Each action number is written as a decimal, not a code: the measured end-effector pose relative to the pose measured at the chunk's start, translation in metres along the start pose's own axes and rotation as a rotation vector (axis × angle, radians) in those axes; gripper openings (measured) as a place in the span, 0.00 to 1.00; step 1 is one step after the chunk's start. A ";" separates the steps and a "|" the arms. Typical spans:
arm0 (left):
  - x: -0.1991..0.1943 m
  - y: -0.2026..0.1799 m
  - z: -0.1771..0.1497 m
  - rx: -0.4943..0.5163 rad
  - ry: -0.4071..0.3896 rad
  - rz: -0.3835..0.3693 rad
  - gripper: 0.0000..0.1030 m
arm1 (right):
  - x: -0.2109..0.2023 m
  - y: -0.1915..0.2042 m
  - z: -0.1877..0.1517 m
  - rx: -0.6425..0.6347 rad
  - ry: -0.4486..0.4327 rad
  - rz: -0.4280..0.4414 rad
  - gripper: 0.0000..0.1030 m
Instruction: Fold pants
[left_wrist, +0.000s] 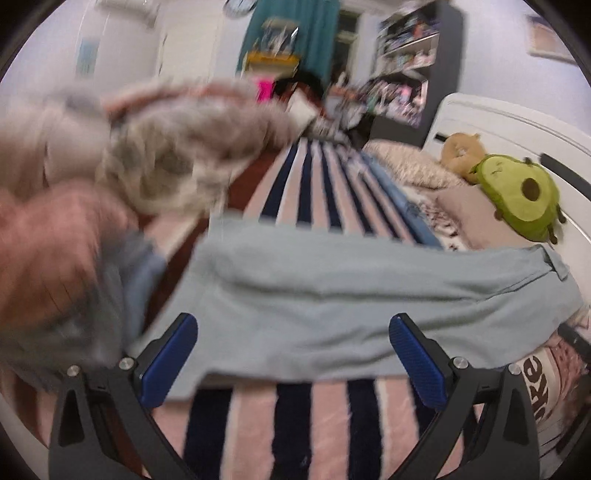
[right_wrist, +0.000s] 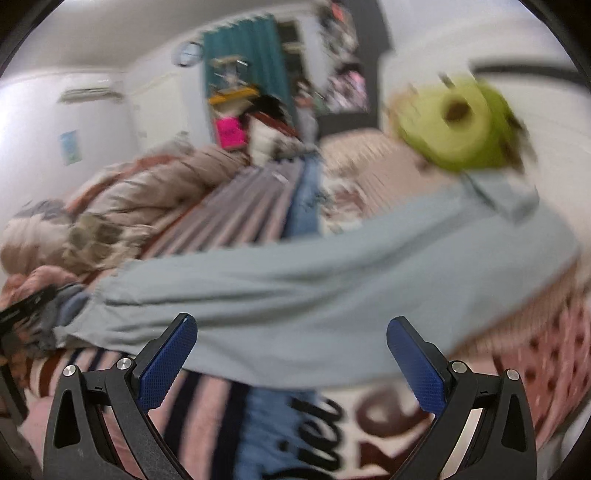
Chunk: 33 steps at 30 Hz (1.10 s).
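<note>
Pale grey-blue pants lie stretched across a striped pink and navy blanket on a bed, waistband toward the right. My left gripper stands open just above their near edge, blue pads wide apart with nothing between them. In the right wrist view the same pants run from lower left to upper right, waistband near a green plush. My right gripper is open too, over the near edge of the fabric. Both views are motion-blurred.
A crumpled beige and pink duvet is piled at the left. An avocado plush and a brown plush sit by the white headboard on the right. Folded blue jeans lie farther back. Shelves and a teal curtain stand behind.
</note>
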<state>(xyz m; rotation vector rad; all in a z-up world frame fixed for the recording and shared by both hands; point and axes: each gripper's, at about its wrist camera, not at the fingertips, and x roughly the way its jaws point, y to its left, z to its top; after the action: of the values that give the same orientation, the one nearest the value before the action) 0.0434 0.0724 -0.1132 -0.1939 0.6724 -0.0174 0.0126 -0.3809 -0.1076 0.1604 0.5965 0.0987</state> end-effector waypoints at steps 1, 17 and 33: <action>0.010 0.006 -0.008 -0.024 0.025 -0.004 0.99 | 0.007 -0.013 -0.007 0.029 0.023 -0.022 0.99; 0.061 0.027 -0.045 -0.145 0.118 -0.094 0.99 | 0.063 -0.084 -0.052 0.243 0.147 0.093 0.59; 0.032 0.033 -0.062 -0.242 0.198 -0.207 0.91 | 0.083 -0.063 -0.045 0.254 0.155 0.132 0.44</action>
<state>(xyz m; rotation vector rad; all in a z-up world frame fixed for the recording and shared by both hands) 0.0287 0.0918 -0.1863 -0.4990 0.8490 -0.1557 0.0585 -0.4261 -0.2019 0.4416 0.7524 0.1641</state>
